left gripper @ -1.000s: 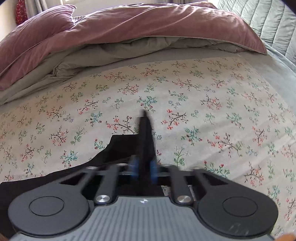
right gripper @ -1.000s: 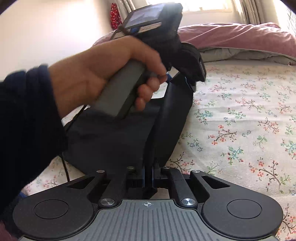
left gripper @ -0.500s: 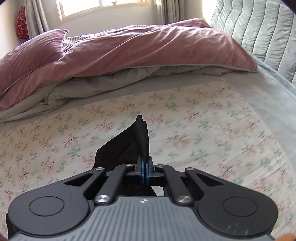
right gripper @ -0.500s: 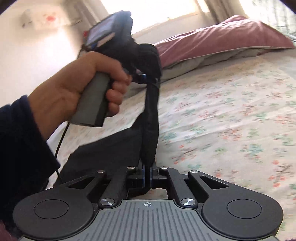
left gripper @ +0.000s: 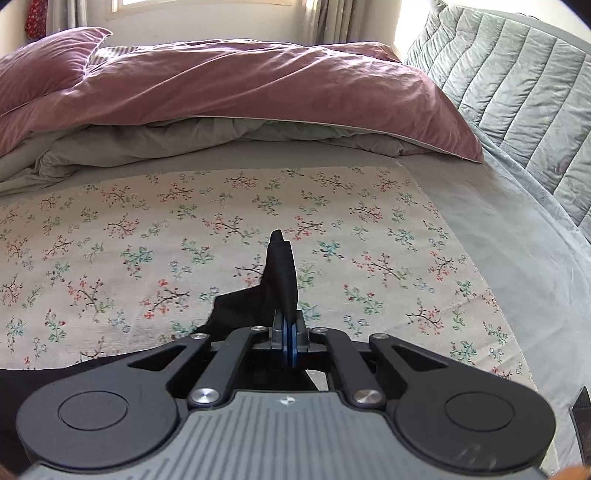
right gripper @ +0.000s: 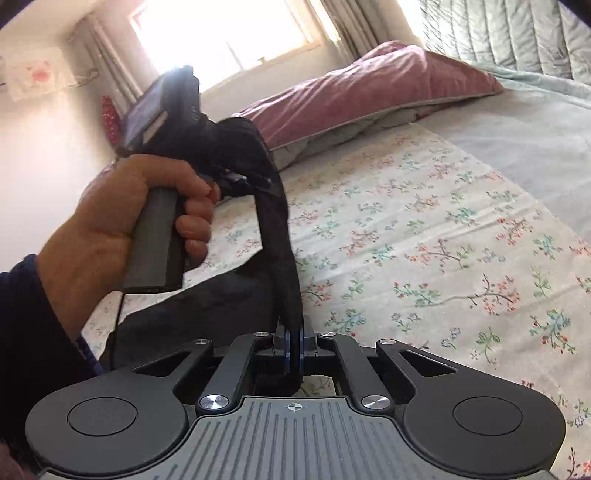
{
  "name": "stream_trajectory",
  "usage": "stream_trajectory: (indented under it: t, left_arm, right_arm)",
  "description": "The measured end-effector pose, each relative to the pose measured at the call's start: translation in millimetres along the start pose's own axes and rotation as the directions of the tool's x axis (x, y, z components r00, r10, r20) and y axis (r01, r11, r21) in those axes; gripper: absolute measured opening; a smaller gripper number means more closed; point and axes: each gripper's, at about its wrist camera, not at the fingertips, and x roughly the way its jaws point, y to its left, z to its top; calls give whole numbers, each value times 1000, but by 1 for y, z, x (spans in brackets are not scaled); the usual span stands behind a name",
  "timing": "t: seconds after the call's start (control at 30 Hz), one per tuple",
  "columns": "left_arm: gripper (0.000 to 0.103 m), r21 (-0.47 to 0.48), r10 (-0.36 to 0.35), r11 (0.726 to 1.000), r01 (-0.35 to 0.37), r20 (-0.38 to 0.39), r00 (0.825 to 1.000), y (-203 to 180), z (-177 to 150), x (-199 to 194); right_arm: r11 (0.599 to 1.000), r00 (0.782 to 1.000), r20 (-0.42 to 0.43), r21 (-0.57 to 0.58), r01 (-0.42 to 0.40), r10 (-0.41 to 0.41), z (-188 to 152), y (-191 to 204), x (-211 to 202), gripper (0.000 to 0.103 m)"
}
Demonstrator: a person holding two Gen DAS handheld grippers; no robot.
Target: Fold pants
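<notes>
The black pants (left gripper: 240,306) lie partly on the floral sheet (left gripper: 369,229) and are lifted at one edge. My left gripper (left gripper: 289,332) is shut on that edge, and a black fold (left gripper: 281,266) stands up beyond its blue pads. In the right wrist view my right gripper (right gripper: 293,343) is shut on the same black pants (right gripper: 207,314). A taut band of the cloth (right gripper: 284,266) runs up from it to the left gripper (right gripper: 243,181), which a hand (right gripper: 122,221) in a dark sleeve holds above the bed.
A rumpled pink duvet (left gripper: 258,88) over grey bedding (left gripper: 184,140) is piled at the far side of the bed. A grey quilted blanket (left gripper: 517,103) rises on the right. A bright window (right gripper: 221,33) and curtains stand behind.
Both grippers have carried the pinched pants edge across the bed toward the duvet and a little higher. The right gripper has rolled, so the bed looks tilted. Both stay shut on the cloth.
</notes>
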Motion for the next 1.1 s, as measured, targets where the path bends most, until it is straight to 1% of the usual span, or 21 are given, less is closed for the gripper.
stream_trajectory:
  t: [0.03, 0.17, 0.33, 0.4, 0.5, 0.63, 0.77, 0.83, 0.97, 1.03, 1.1]
  left_arm:
    - [12, -4, 2, 1000, -2, 0, 1000, 7, 0, -2]
    - [12, -24, -1, 1000, 1, 8, 1000, 34, 3, -17]
    - [12, -62, -27, 998, 29, 29, 999, 76, 0, -37]
    - [12, -73, -35, 997, 37, 35, 999, 91, -4, -44]
    - [12, -89, -44, 995, 48, 48, 998, 110, -7, -54]
    - [12, -92, -41, 995, 49, 82, 996, 139, -10, -70]
    - [12, -115, -32, 992, 44, 103, 994, 171, -17, -81]
    - [12, -123, -18, 992, 31, 107, 994, 185, -23, -83]
    - [12, -113, 39, 993, -27, 102, 994, 207, -36, -83]
    - [12, -95, 73, 993, -64, 100, 992, 216, -40, -86]
    - [12, -75, 93, 994, -85, 103, 990, 222, -43, -88]
  right_arm:
    - [1000, 1000, 7, -12, -12, 12, 0, 1, 5, 4]
    - [996, 997, 34, -68, -64, 66, 1, 17, -2, 4]
    - [980, 986, 72, -141, -139, 150, 3, 46, -1, 4]
    - [969, 979, 85, -181, -167, 185, 1, 58, -3, 4]
    - [948, 971, 82, -249, -197, 223, -4, 79, -3, 4]
    - [916, 963, 78, -337, -219, 259, -14, 109, 0, 4]
    - [890, 957, 59, -388, -239, 283, -24, 139, 9, 4]
    - [872, 952, 47, -417, -256, 302, -29, 155, 15, 4]
    - [837, 946, -1, -466, -286, 323, -42, 185, 33, 4]
    - [820, 945, -28, -488, -298, 327, -50, 198, 44, 4]
    - [805, 943, -42, -509, -305, 330, -57, 211, 51, 4]
